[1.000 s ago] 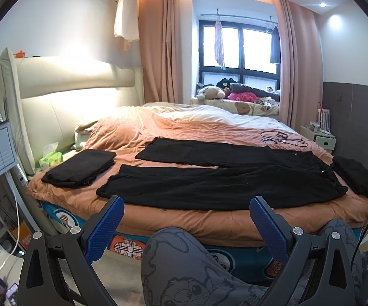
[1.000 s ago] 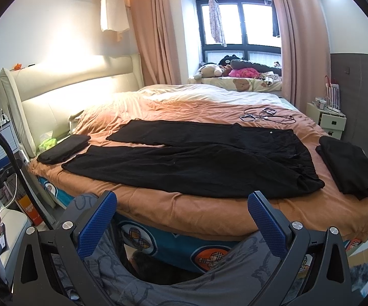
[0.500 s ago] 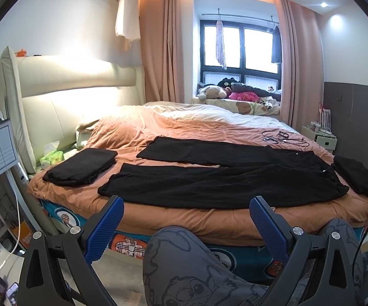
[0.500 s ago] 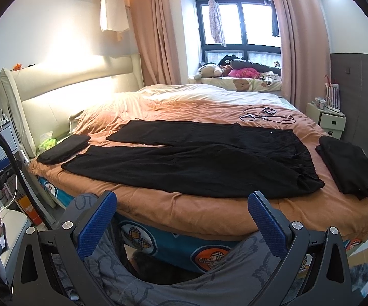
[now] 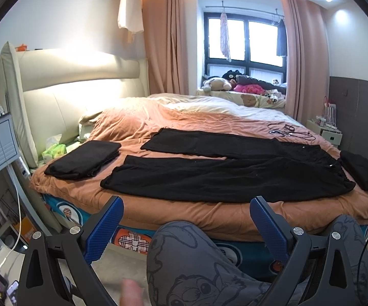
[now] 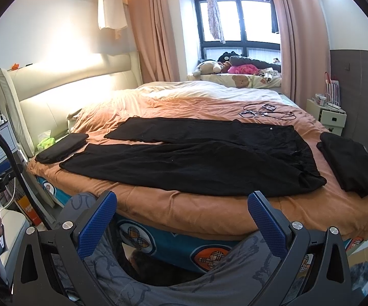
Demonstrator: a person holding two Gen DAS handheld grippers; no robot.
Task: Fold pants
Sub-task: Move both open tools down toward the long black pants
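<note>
Hardly anything has shifted since a second ago: the left view has crept slightly rightward, the right view is unchanged. Nearest, both tongs, the left gripper [image 5: 187,225] and the right gripper [image 6: 182,220], hang wide open and empty above the person's patterned grey trouser knees [image 5: 184,255]. Beyond them the black pants [image 6: 191,158] lie flat on the orange bedspread [image 6: 209,204], legs to the left, waist to the right. A folded black garment [image 5: 83,159] sits left, another [image 6: 349,163] right. Cables [image 6: 265,111] lie farther back.
</note>
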